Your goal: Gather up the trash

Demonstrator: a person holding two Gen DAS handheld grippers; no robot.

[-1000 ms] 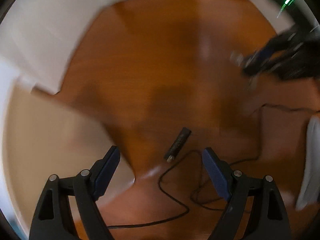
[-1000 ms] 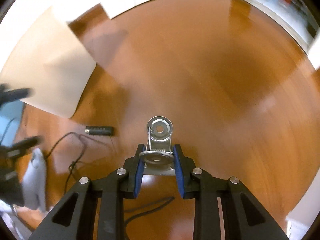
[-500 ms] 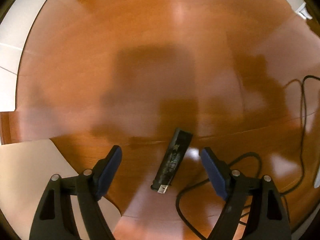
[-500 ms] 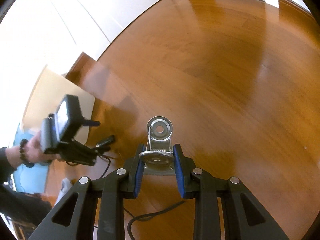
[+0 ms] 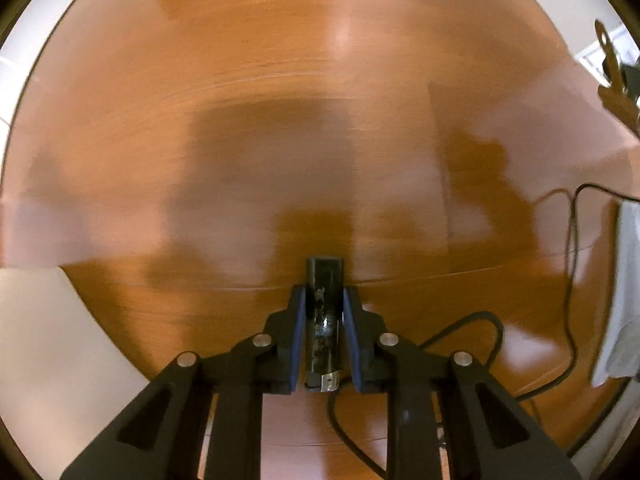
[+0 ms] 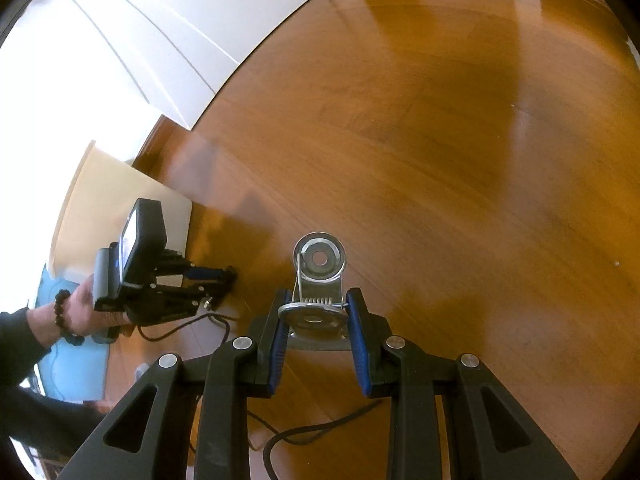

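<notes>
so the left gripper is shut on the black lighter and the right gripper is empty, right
Not quite. The left gripper is shut on the black lighter, but the right gripper is not empty: the right wrist view shows it shut on a metal clip.

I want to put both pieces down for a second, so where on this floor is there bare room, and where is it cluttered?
Bare wood floor lies ahead and right of the right claw holding the metal clip, up to the white wall. It is crowded near the left claw gripping the black lighter: black cable, white cloth, beige mat.
</notes>
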